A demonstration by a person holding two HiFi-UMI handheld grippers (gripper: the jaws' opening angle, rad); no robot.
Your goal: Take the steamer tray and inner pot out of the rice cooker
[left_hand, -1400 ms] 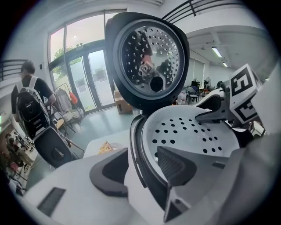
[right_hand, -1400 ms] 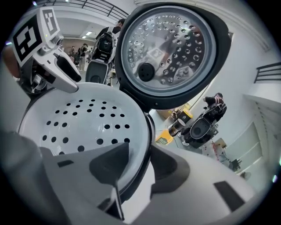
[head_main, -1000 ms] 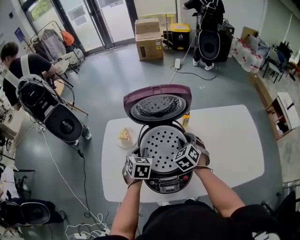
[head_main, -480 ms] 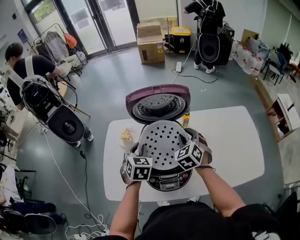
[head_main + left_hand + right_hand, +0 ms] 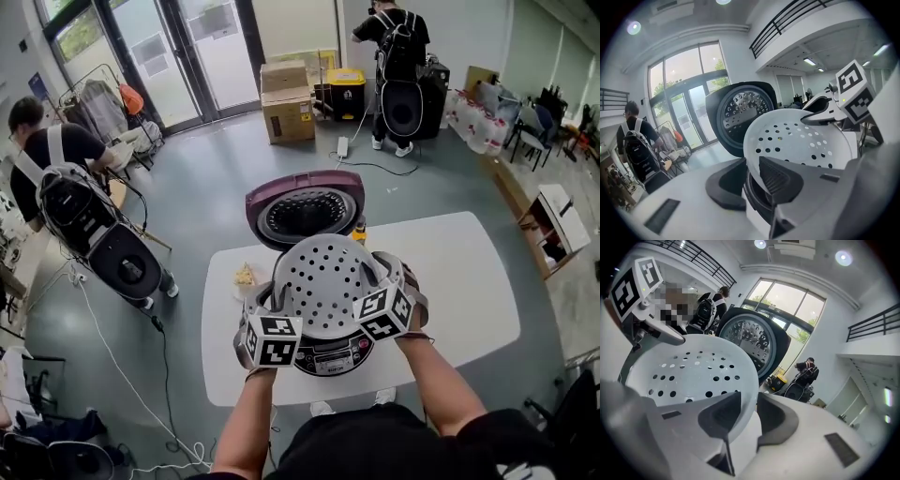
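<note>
Left gripper (image 5: 751,174) and right gripper (image 5: 748,414) are each clamped, jaws nearly together, on opposite rims of the tray (image 5: 323,278), which hangs between them just above the cooker (image 5: 330,360) at the table's (image 5: 459,281) near edge.

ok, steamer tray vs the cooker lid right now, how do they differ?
The steamer tray is white; the lid is purple outside, grey metal inside. Tray is held above the cooker, rim pinched by left claw and right claw; lid stands hinged open behind, untouched. Tray sits roughly level; lid is nearly upright. Shared: round, perforated.
</note>
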